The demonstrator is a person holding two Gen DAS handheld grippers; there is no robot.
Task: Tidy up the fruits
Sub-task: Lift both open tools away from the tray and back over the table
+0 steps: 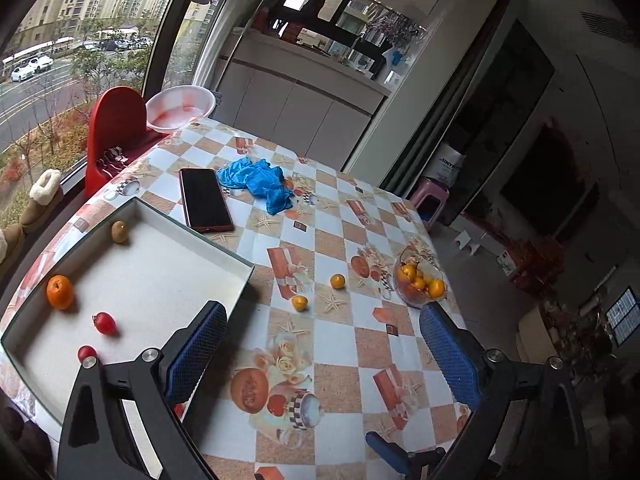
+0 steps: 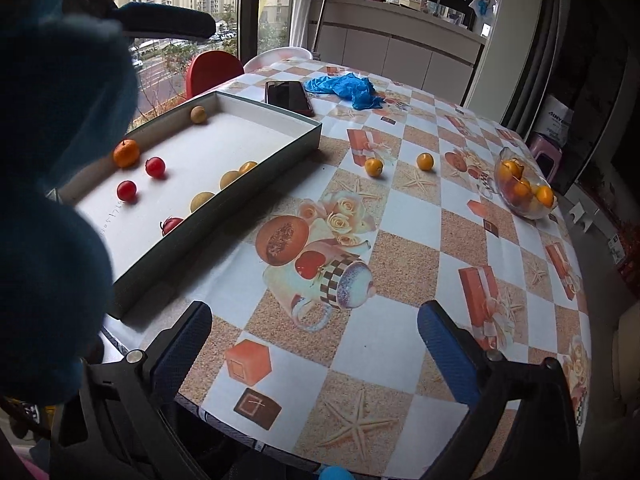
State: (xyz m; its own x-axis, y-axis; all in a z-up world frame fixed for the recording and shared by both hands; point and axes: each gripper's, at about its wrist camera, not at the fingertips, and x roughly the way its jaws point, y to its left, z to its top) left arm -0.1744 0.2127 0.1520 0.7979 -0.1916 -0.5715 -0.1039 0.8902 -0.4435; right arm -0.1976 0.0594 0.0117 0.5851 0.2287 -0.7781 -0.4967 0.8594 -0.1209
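Observation:
A shallow grey tray (image 1: 200, 234) lies on the left of the table. In it are a large orange (image 1: 60, 291), a kiwi (image 1: 119, 232) and two red fruits (image 1: 105, 323). My left gripper (image 1: 324, 348) hangs open above the tray's near corner, with nothing between its fingers. Two small oranges (image 1: 337, 281) lie loose on the tablecloth. A glass bowl (image 1: 420, 282) of oranges stands to their right. My right gripper (image 2: 316, 344) is open and empty over the table's near edge. The right wrist view shows the tray (image 2: 248, 196), several more fruits (image 2: 229, 179) along its near wall, both loose oranges (image 2: 373, 167) and the bowl (image 2: 524, 188).
A dark phone (image 1: 206, 200) and crumpled blue gloves (image 1: 256, 182) lie beyond the tray. A red chair (image 1: 116, 132) and a white basin (image 1: 180, 106) stand at the table's far end by the window. A blue sleeve (image 2: 60, 160) fills the left of the right wrist view.

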